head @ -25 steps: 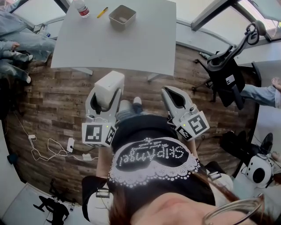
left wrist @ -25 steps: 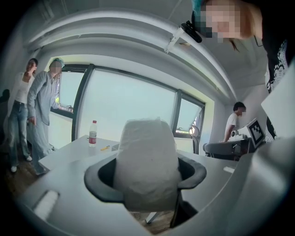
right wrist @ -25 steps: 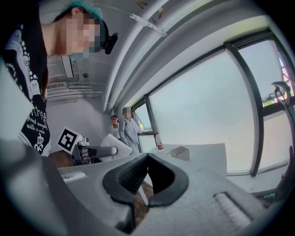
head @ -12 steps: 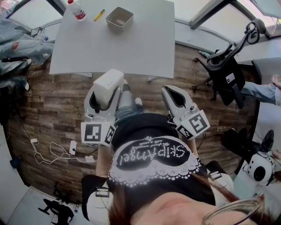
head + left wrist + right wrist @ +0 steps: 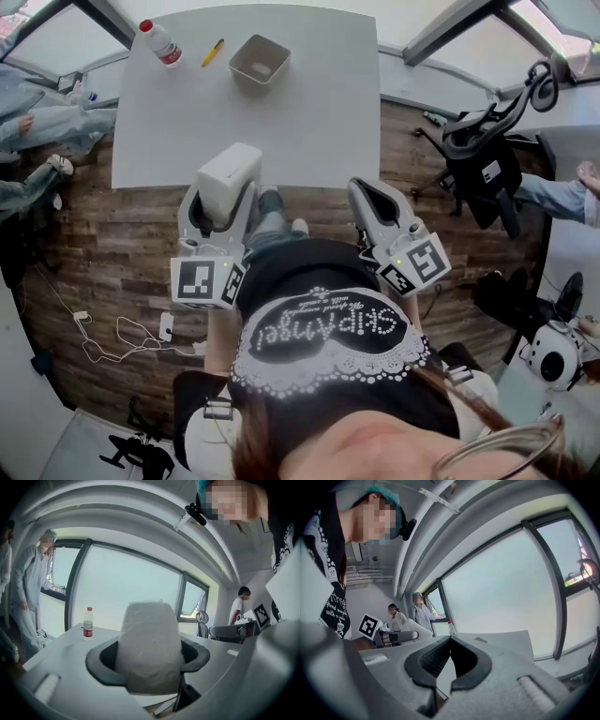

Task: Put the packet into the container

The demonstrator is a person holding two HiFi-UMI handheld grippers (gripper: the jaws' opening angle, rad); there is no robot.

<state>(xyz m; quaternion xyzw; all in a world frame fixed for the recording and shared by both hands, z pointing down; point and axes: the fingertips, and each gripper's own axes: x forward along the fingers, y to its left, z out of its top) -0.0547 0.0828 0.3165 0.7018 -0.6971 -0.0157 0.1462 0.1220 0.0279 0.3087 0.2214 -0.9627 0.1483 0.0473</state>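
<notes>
Left gripper (image 5: 228,187) clamps the packet (image 5: 150,641) (white); right gripper (image 5: 450,640) jaws together.

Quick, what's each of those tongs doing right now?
Left tongs: closed, holding the white packet.
Right tongs: closed, holding nothing.

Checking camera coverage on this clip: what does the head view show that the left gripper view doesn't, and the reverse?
Only the head view shows the container and the yellow pen near it on the table, plus white cables on the floor. Only the left gripper view shows the camera on the wearer's head and, close up, the jaws pressed against the packet's sides. Both show the white packet held in the left gripper, the bottle and the table.
</notes>
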